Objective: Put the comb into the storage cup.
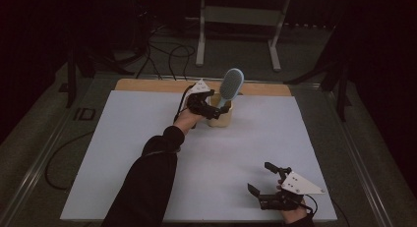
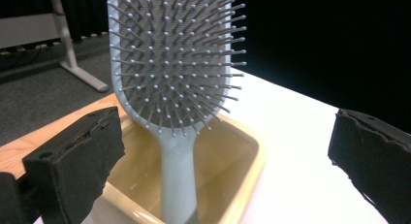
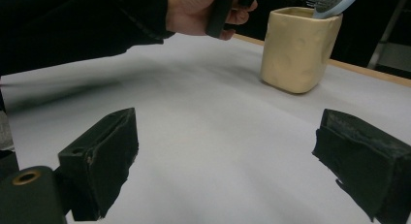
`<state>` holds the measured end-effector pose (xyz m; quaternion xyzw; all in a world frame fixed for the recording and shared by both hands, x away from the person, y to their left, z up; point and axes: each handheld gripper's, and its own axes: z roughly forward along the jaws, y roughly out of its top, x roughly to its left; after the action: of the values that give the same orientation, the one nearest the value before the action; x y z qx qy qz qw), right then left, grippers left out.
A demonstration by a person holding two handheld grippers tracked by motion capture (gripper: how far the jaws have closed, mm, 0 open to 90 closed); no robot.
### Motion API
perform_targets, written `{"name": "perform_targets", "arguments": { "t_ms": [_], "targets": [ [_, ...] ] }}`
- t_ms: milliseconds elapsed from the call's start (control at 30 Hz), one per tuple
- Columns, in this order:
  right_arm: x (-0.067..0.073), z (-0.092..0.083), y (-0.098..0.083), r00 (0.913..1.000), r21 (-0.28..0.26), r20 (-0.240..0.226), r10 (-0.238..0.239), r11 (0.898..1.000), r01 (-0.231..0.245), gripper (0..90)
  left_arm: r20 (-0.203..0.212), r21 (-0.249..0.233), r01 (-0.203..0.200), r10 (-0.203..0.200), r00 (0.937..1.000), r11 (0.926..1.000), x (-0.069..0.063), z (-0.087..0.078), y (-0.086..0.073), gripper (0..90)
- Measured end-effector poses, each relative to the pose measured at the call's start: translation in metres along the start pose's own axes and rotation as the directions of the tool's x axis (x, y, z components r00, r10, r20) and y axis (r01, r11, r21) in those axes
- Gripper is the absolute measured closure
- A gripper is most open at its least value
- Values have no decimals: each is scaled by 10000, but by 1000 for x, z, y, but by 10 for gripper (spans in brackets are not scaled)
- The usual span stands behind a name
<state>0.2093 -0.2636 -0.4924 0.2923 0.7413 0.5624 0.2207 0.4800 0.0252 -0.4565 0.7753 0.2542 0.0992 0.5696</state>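
A pale blue-grey hairbrush [image 1: 231,83] stands handle-down in a cream square cup [image 1: 221,118] at the back middle of the white table. My left gripper [image 1: 215,105] is at the cup's left side, open. In the left gripper view its jaws stand wide apart, one on each side of the brush [image 2: 174,64] and the cup's rim [image 2: 252,156], touching neither. My right gripper [image 1: 260,177] rests near the front right edge, open, with nothing between its jaws. The right gripper view [image 3: 228,151] looks across the bare sheet to the cup [image 3: 298,49] and the brush head [image 3: 334,0].
A white sheet [image 1: 147,148] covers the table, with a wooden strip [image 1: 147,84] showing along the back edge. Cables [image 1: 167,55] and a metal frame's legs [image 1: 200,35] are on the dark floor behind. The person's left hand [image 3: 203,10] reaches in beside the cup.
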Motion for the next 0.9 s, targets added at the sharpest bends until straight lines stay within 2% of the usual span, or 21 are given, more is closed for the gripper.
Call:
{"name": "perform_targets", "arguments": {
  "t_ms": [233, 567, 900],
  "targets": [
    [0, 1, -1, 10000, 55, 1, -7, 10000, 7, 81, 302, 335, -91, 81, 9995, 9994, 0, -10, 1, 0],
    [1, 3, 0, 10000, 110, -25, -35, 9999, 35, 81, 390, 445, -230, 212, 9990, 9987, -4, -31, 4, 0],
    [2, 4, -1, 10000, 179, -17, 23, 9998, -23, 81, 383, 628, -286, 262, 9989, 9976, -3, -59, -3, 0]
  ]
}}
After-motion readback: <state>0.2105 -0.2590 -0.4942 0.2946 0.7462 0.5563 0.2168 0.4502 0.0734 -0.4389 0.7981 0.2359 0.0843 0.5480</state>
